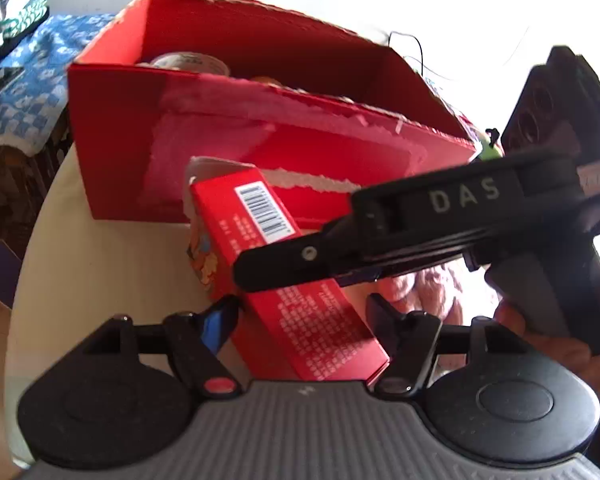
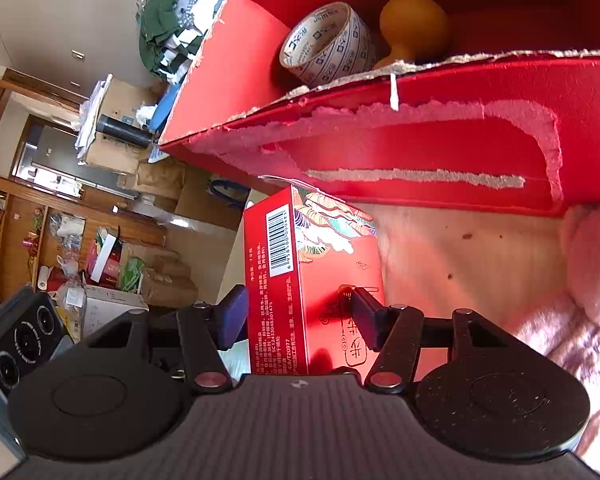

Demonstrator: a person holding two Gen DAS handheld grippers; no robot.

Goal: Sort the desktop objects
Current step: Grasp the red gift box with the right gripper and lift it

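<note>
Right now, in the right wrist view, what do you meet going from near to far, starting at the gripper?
Right gripper, jaws open around the small red carton with the barcode → torn front wall of the large red cardboard box → inside it, the printed roll of tape and the orange bulb-shaped object.

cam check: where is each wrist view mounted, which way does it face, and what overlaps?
Left wrist: sits on the left gripper, facing down and forward at the small red carton between its fingers, the big red box behind; the right gripper and a hand cross the frame.
Right wrist: sits on the right gripper, facing the same carton, with the tape roll inside the box; the left gripper's camera unit shows at left.
Shared: carton, box, table.
</note>
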